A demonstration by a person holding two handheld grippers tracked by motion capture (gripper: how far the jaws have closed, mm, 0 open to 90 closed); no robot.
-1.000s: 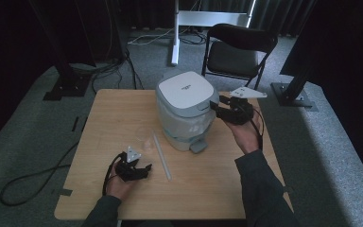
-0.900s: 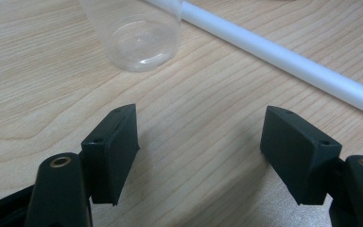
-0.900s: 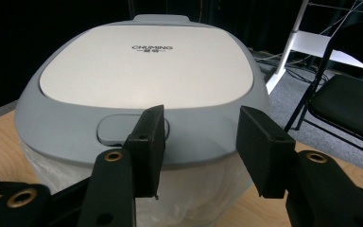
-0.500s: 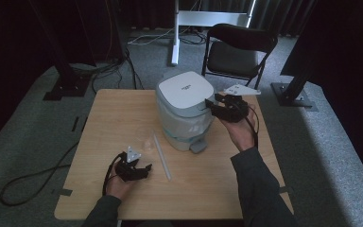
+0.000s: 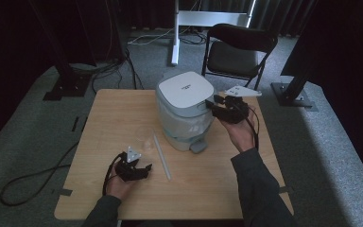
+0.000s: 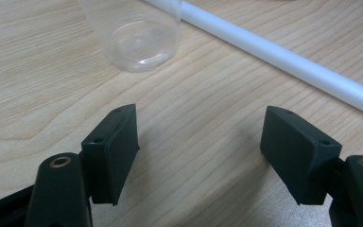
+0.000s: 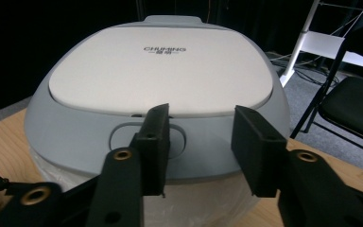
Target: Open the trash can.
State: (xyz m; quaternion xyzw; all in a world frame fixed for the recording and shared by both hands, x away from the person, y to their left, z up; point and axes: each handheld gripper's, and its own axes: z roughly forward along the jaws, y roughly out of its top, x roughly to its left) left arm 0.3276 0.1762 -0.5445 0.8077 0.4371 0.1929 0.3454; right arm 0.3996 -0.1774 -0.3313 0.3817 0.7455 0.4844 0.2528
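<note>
Dark curtains and stand legs ring a wooden table (image 5: 123,118) where a person works with a gripper in each hand. A grey pedal bin (image 5: 185,111) with a white lid (image 7: 160,66) stands upright toward the table's far side, lined with a clear bag. The right gripper (image 5: 214,106) is held level at the bin's right flank, just under the lid's rim; in the right gripper view its jaws straddle the recessed grey latch (image 7: 146,139) on the bin's front band. The jaws have just been closing and now stand at their narrowest, yet a gap shows between them, and whether the pads press the latch cannot be told. The latch lies straight ahead of the jaws, so any coming lift or press on the lid falls to the right hand, the nearer by far. The left gripper (image 5: 144,169) rests low on the table near its front edge, well apart from the bin, jaws wide apart with bare wood between them. Just beyond lie a clear cup (image 6: 139,35) and a white tube (image 6: 283,59), its long axis running slantwise toward the bin. Open tabletop remains left and front; a folding chair (image 5: 238,47) stands behind.
</note>
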